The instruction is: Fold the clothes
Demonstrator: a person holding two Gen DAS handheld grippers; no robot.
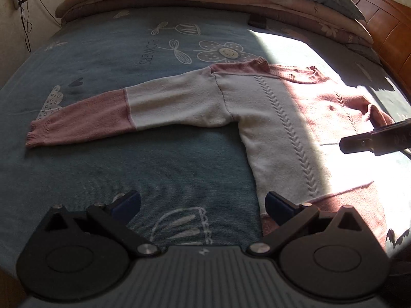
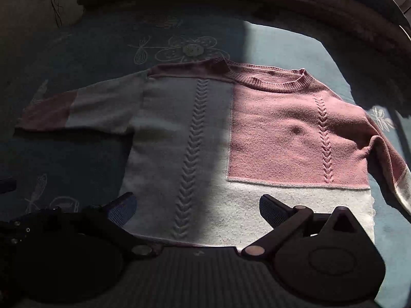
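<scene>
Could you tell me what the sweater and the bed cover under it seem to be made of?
The sweater looks like soft knitted yarn, probably wool or acrylic: fuzzy nap, ribbed collar, raised braid columns. The bed cover looks like a flat woven fabric, matte blue with a fine denim-like grain and white printed flowers; possibly cotton.

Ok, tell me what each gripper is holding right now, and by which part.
Nothing is held. The left gripper and right gripper are both open above the sweater's hem, with no fabric between their fingers.
</scene>
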